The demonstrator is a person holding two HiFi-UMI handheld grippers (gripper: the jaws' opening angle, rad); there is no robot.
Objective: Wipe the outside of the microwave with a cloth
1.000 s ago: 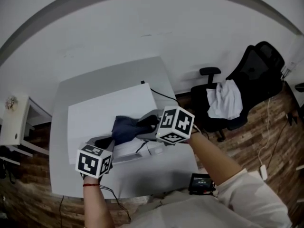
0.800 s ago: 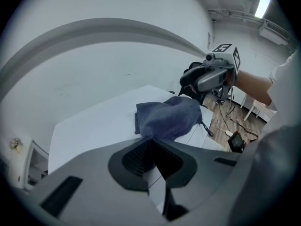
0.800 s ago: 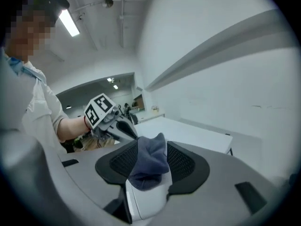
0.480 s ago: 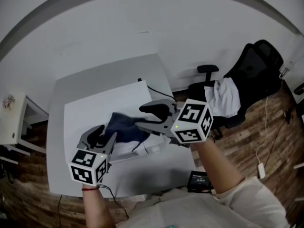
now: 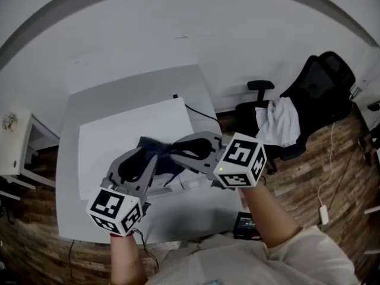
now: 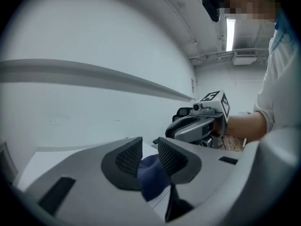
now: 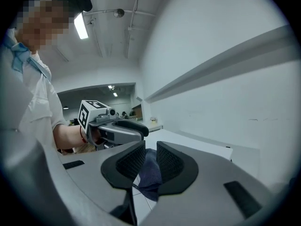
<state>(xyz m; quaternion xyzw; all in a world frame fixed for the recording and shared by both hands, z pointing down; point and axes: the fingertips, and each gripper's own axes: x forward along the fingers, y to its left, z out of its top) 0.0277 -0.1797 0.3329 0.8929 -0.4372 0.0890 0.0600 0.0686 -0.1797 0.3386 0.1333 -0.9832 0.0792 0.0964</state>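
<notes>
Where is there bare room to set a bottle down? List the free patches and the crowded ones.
Free: the microwave top's left and back, bordered by the blue cloth at its front right; the table strip behind it, up to the wall. Crowded: the front right, where the cloth lies, and the back right corner, where a cable runs off.

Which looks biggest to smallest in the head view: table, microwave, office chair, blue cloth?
1. table
2. microwave
3. office chair, though it sits farther from the camera, so its rank against the microwave is unsure
4. blue cloth, partly hidden
</notes>
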